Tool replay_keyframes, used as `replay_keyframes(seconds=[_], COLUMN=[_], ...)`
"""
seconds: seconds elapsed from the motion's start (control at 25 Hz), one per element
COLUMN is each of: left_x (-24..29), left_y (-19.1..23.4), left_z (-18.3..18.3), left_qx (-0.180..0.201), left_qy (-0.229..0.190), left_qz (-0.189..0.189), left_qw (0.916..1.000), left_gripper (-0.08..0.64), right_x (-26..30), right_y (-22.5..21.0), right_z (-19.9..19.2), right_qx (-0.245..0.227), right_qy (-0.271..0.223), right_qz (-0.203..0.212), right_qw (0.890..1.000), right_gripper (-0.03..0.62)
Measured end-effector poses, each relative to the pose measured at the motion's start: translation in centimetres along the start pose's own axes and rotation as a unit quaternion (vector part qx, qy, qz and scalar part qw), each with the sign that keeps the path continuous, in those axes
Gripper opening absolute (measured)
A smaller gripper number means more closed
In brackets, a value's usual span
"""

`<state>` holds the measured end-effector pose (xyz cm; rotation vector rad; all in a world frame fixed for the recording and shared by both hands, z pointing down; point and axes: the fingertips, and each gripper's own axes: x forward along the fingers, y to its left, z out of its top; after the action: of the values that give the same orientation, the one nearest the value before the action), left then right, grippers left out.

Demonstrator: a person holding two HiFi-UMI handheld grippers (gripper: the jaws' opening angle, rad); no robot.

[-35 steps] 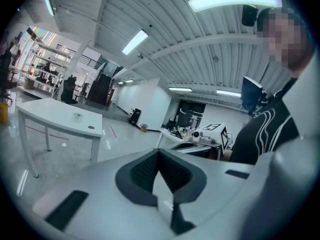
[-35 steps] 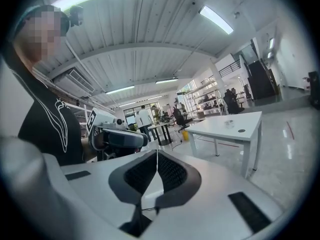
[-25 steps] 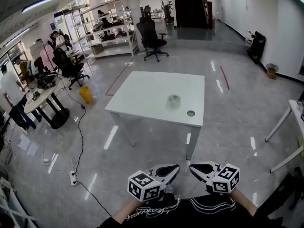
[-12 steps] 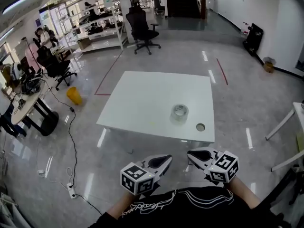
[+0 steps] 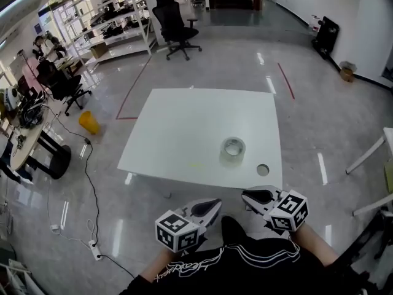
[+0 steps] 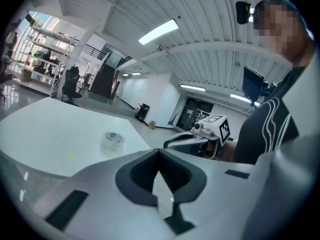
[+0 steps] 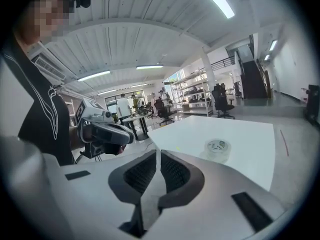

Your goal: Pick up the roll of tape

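Observation:
A clear roll of tape (image 5: 233, 147) lies flat on the white table (image 5: 184, 134), near its front right part. Both grippers hang in front of the table's near edge, short of the tape. My left gripper (image 5: 216, 203) is shut and empty, its tip pointing towards the table. My right gripper (image 5: 245, 195) is also shut with nothing in it, just below the table's front right corner. In the left gripper view the tape (image 6: 112, 140) sits ahead to the left, beyond the shut jaws. The right gripper view has the tape (image 7: 218, 148) ahead to the right.
A round cable hole (image 5: 263, 169) is in the table near the tape. A black office chair (image 5: 174, 26) and shelves (image 5: 116, 23) stand beyond the table. A yellow bin (image 5: 88, 122), floor cables (image 5: 92, 241) and a desk with people are at the left. Another table's edge (image 5: 385, 141) shows at the right.
The table and tape have drawn nearer and look larger in the head view. Both grippers have come up to the table's near edge, still shut.

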<state>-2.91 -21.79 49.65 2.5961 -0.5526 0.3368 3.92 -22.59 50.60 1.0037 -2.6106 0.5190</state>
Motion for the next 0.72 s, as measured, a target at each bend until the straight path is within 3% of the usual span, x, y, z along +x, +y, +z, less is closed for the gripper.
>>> replay_keyframes(seconds=[0.32,0.72], left_x=[3.6,7.5], left_y=[6.6,14.7], left_z=[3.0,4.5], left_qx=[-0.030,-0.061], left_qy=[0.005,0.013], left_qz=[0.031,0.039], left_qw=[0.9990,0.9973], left_gripper=[0.003,0.003], right_x=[5.2,11.9], right_y=[-8.3,-15.9], right_z=[2.6,1.9], right_qx=[-0.026,-0.059], right_qy=[0.028,0.107], right_qz=[0.010,0.002], right_qw=[0.999,0.993], right_gripper=[0.017,0.030])
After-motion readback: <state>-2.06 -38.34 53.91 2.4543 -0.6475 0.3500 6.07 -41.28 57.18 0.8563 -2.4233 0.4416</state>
